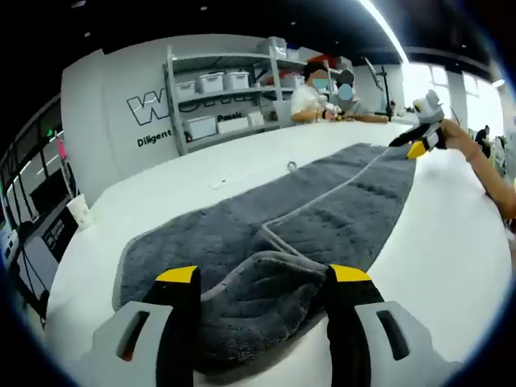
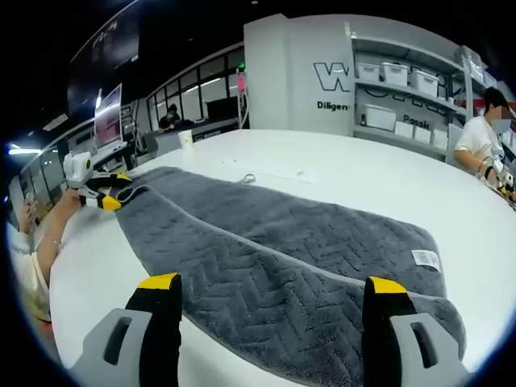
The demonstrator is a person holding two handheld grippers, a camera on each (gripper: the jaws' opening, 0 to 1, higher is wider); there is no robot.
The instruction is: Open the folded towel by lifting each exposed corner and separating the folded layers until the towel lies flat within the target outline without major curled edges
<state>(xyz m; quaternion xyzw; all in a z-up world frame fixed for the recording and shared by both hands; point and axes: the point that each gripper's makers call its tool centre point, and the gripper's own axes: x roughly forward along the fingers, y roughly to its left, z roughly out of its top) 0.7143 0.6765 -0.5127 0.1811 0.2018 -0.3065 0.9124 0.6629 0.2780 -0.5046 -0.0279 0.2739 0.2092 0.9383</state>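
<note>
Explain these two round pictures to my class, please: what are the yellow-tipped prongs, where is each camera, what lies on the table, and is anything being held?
There is no robot here. A person holds a two-jaw gripper in each hand, and a fisheye camera rides on each one, looking forward along its jaws. The left gripper rises from the bottom of the left gripper view, its jaws spread around a bunched end of a grey towel. The right gripper rises in the right gripper view, jaws spread over the towel's other end. Each gripper also shows small in the other's view, at the far end of the towel. The towel lies lengthwise on a white table, partly folded over. Neither gripper visibly pinches it yet.
</note>
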